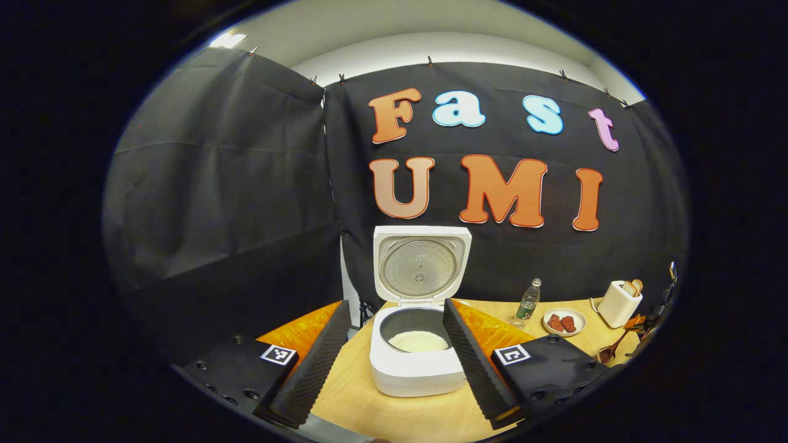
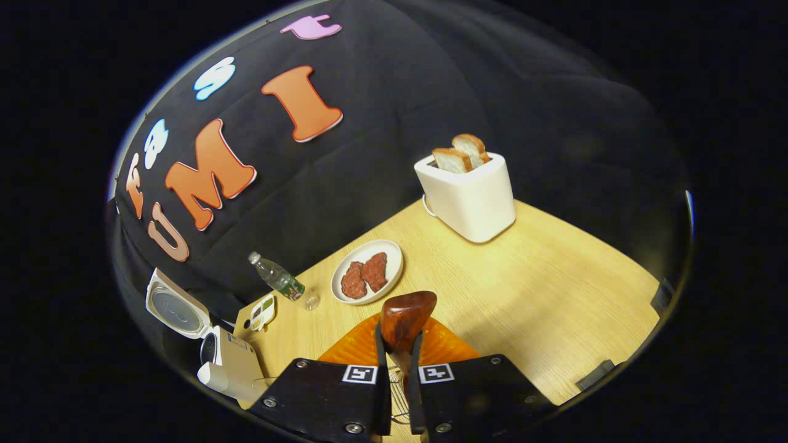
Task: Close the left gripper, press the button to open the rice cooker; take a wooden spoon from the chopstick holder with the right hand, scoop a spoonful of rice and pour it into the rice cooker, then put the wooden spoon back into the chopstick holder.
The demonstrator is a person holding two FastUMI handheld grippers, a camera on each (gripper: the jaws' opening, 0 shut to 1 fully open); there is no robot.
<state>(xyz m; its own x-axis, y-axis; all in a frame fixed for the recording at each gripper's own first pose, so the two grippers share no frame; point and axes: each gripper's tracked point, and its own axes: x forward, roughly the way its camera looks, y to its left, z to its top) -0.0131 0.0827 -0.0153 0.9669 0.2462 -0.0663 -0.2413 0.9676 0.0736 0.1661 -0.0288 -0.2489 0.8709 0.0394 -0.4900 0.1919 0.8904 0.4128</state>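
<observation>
The white rice cooker (image 1: pixel 414 369) stands open, its lid (image 1: pixel 422 267) upright and white rice (image 1: pixel 418 340) in the pot. My left gripper (image 1: pixel 395 307) is open, one finger on each side of the cooker, a little in front of it and touching nothing. My right gripper (image 2: pixel 399 347) is shut on the wooden spoon (image 2: pixel 406 317), whose glossy bowl sticks out beyond the fingertips. I cannot tell whether rice lies in the bowl. In the left gripper view the wooden spoon (image 1: pixel 611 352) hangs at the far right under the right gripper (image 1: pixel 643 321). The cooker (image 2: pixel 231 366) also sits at the lower left of the right gripper view.
On the wooden table (image 2: pixel 554 289) stand a white toaster (image 2: pixel 471 200) with two bread slices, a plate (image 2: pixel 394 255) of red meat pieces, a small water bottle (image 2: pixel 280 280) and a small divided dish (image 2: pixel 263 312). Thin wire (image 2: pixel 399 384) shows between my right fingers.
</observation>
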